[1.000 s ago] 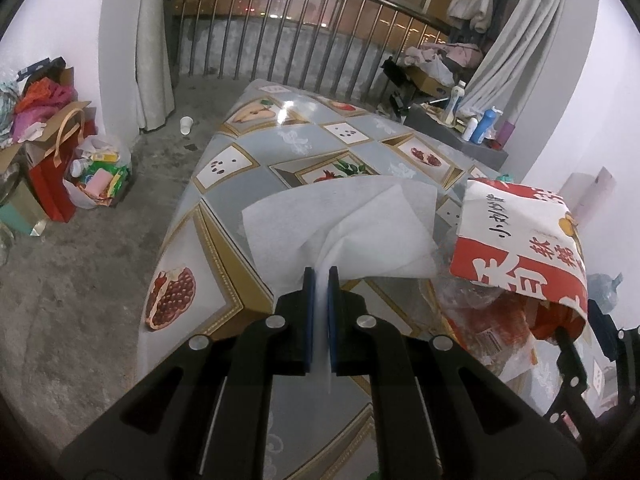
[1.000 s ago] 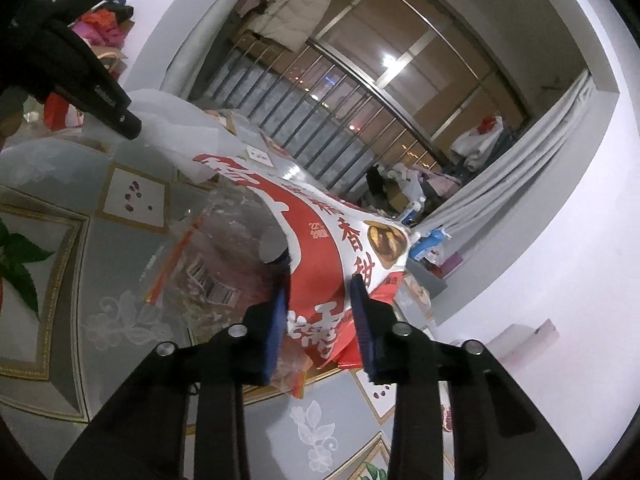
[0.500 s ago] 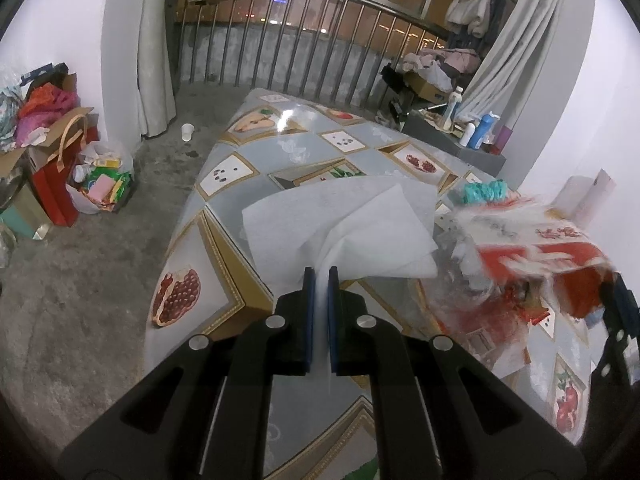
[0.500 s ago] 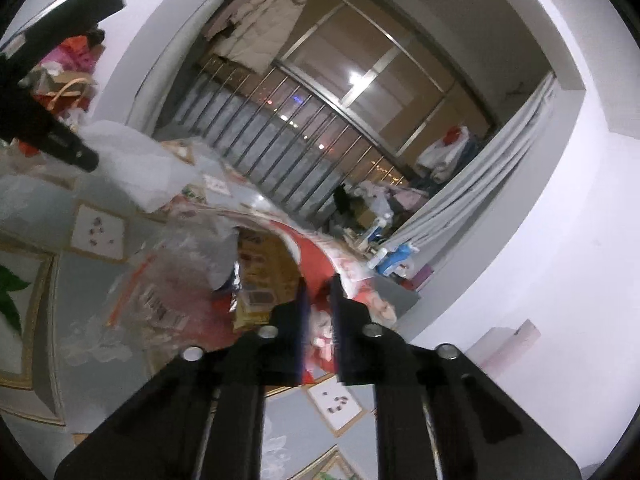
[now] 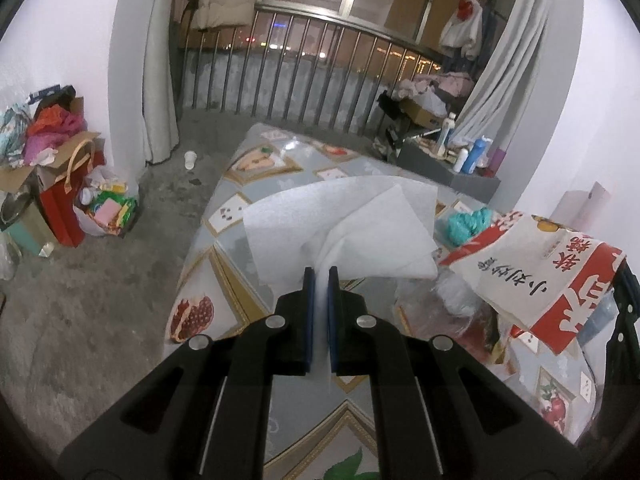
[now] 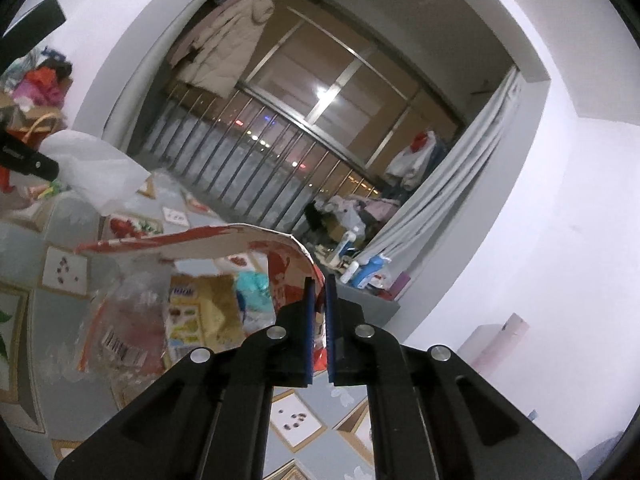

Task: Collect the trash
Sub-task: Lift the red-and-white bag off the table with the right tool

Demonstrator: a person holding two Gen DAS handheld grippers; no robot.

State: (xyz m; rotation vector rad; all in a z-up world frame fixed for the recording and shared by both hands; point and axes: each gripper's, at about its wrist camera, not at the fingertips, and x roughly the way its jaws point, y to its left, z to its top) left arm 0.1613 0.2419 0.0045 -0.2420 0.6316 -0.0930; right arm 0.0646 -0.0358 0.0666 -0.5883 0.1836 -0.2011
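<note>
My left gripper is shut on a white foam sheet, held above the table with its patterned cloth. The sheet also shows in the right wrist view. My right gripper is shut on the edge of a red and white snack bag, lifted off the table; the bag shows at the right in the left wrist view. Under the bag lie a clear plastic wrapper, a yellow packet and a teal crumpled thing.
Bags and boxes of clutter stand on the floor at the left. A paper cup lies on the floor near the curtain. Bottles stand on a grey cabinet beyond the table. A railing runs at the back.
My right gripper closed on the snack bag and lifted it, tilting upward. My left gripper rose with the foam sheet still held.
</note>
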